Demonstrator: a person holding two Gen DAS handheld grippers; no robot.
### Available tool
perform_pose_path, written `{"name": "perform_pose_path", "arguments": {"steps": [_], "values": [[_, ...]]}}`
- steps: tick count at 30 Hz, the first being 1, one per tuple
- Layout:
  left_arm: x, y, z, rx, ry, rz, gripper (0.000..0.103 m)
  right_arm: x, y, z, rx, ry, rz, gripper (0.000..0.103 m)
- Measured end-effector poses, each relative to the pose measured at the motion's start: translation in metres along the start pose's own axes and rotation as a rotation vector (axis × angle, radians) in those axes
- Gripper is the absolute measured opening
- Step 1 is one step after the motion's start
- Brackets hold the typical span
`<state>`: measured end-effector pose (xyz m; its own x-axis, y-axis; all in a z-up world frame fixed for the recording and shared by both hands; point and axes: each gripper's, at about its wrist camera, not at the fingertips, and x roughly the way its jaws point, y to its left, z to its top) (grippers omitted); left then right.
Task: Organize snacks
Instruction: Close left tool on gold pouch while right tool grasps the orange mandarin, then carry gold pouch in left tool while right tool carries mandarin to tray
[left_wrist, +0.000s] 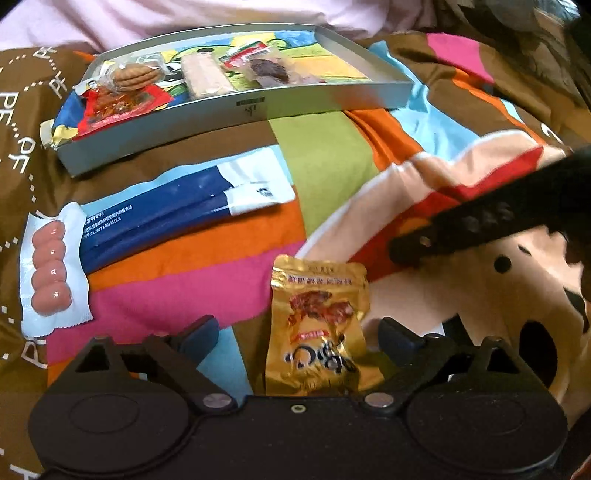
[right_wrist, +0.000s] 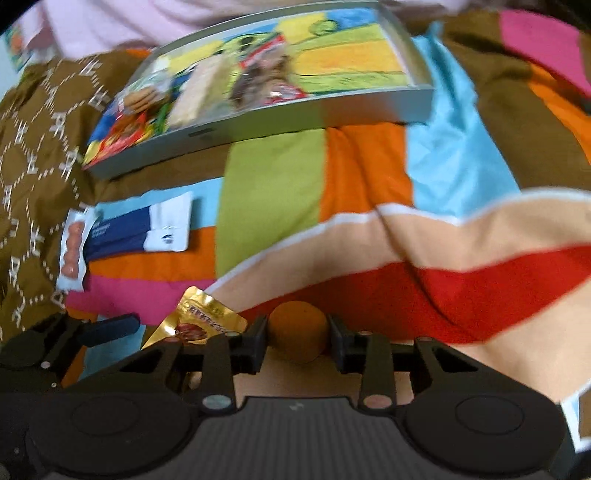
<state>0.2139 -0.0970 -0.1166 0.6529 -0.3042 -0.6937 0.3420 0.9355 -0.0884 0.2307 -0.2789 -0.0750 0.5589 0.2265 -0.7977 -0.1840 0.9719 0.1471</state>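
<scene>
A: Status? Start big.

B: Quilt (left_wrist: 325, 155) fills both views. Tray (left_wrist: 236, 122) sits at upper centre of the left view. Already in it: cookie pack (left_wrist: 135, 75), a red pack (left_wrist: 110, 107) hanging over its left end, a pale bar (left_wrist: 205, 75), a dark-snack pack (left_wrist: 266, 70). Right half of the tray is bare.

A: What's still out?

B: Three packs on the quilt. Blue pouch (left_wrist: 177, 218) at centre left, just below the tray. Sausage pack (left_wrist: 51, 273) at far left, beside the pouch. Gold pack (left_wrist: 317, 328) at bottom centre. Plus an orange ball (right_wrist: 297, 332), bottom centre of the right view.

A: Grippers?

B: Left gripper (left_wrist: 299, 332) has jaws wide, gold pack lying between them, pads not on it as far as I can see. Right gripper (right_wrist: 297, 338) is clamped narrow on the ball; that view is blurred, so can't say if the ball is a snack or clear of the quilt.

A: Progress?

B: Roughly half, I'd judge. Four in, four to go. Gold pack looks like the left's next grab.
</scene>
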Motion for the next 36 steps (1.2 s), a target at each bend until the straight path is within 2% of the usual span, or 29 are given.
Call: {"name": "perform_pose_path", "arguments": {"steps": [4,8,12,19,23,27,36], "values": [[-0.002,0.002,0.000,-0.009,-0.009,0.001,0.078,-0.001,-0.007,-0.005,0.059,0.006,0.026,0.039],[-0.003,-0.004,-0.002,0.021,0.016,0.000,0.072,-0.003,-0.005,-0.010,0.057,0.008,0.044,0.039],[-0.008,-0.004,-0.003,0.009,0.038,-0.034,0.058,-0.008,-0.002,-0.019,0.059,0.025,0.045,0.039],[-0.016,-0.001,-0.008,-0.048,0.058,-0.071,0.054,-0.016,-0.001,-0.025,0.094,0.039,0.021,0.039],[-0.022,0.010,-0.010,-0.154,0.074,-0.124,0.052,-0.021,-0.005,-0.030,0.135,0.033,0.038,0.039],[-0.022,0.026,-0.013,-0.309,0.084,-0.200,0.052,-0.025,0.000,-0.032,0.124,0.028,0.022,0.039],[-0.022,0.051,-0.018,-0.571,0.080,-0.320,0.050,-0.031,-0.005,-0.033,0.194,0.000,0.063,0.039]]}}
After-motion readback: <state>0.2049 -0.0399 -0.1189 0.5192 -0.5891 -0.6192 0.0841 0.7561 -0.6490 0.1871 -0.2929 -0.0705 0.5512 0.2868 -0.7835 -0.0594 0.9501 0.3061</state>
